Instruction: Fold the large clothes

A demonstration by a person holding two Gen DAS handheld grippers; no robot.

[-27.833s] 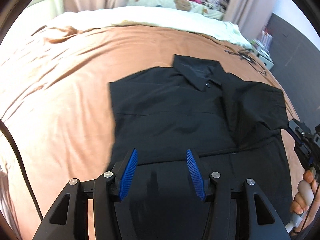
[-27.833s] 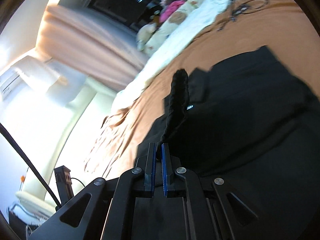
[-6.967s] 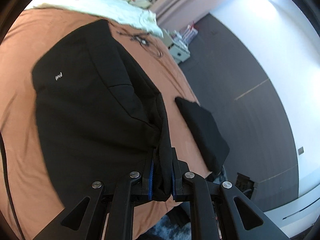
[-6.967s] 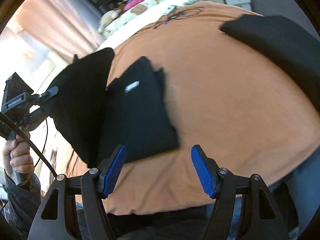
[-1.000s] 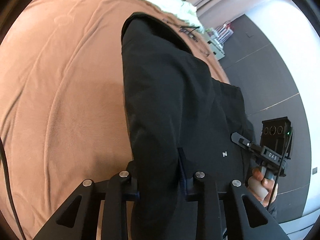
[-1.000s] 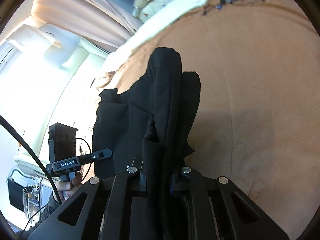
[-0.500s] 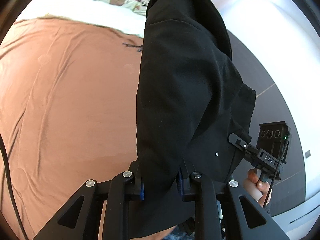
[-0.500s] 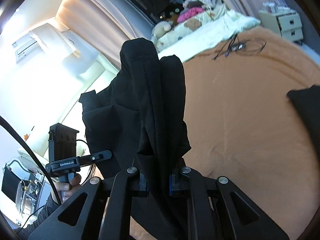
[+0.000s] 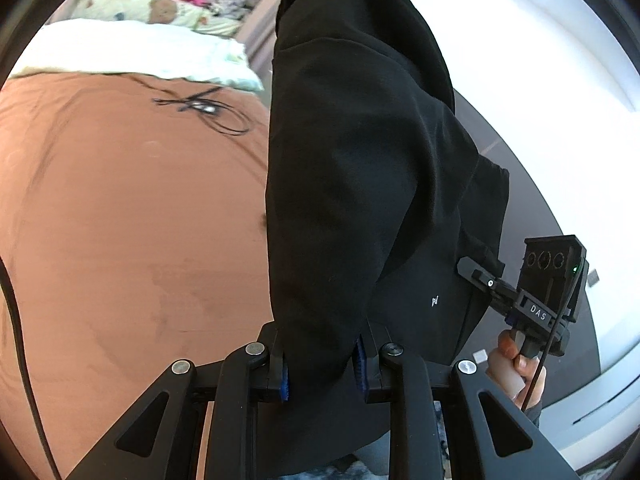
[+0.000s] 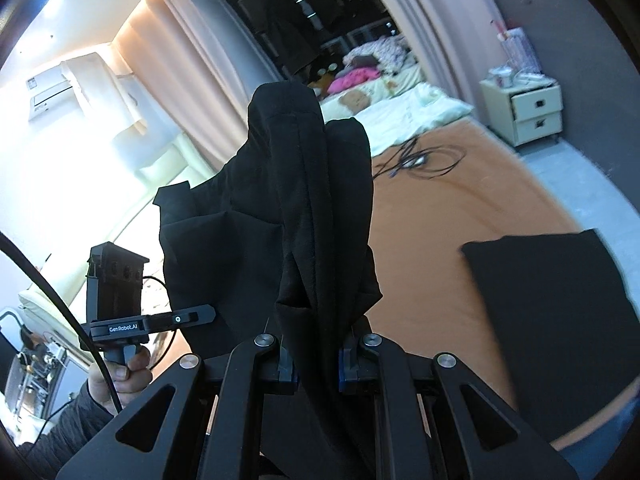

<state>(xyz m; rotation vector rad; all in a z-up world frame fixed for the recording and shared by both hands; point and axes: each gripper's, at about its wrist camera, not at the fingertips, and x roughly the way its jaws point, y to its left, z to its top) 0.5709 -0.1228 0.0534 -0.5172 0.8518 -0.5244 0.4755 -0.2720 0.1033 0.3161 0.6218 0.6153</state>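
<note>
Spread across the bed (image 9: 120, 220) is an orange-brown cover, with a pale quilt (image 9: 132, 54) and soft toys at its far end and a tangle of dark cable (image 9: 208, 110) lying on the cover near that quilt; a pale bedside cabinet (image 10: 528, 114) is seen against the grey wall, and pink curtains (image 10: 192, 80) are lit from the window side. A black garment (image 9: 360, 160) is held up off the bed, bunched and hanging between the two tools; the left claw (image 9: 322, 368) is clamped on one thick fold of it, and the right claw (image 10: 316, 364) is pressed together on another fold (the blue pads are almost hidden by cloth). In the left wrist view the right tool is seen gripped by a hand (image 9: 514, 372) beside the hanging cloth; in the right wrist view the left tool is seen gripped by the other hand (image 10: 120, 376), a dark sleeve below it. A second black garment (image 10: 560, 320), folded flat, is laid on the cover near the bed's edge, well apart from the lifted one.
</note>
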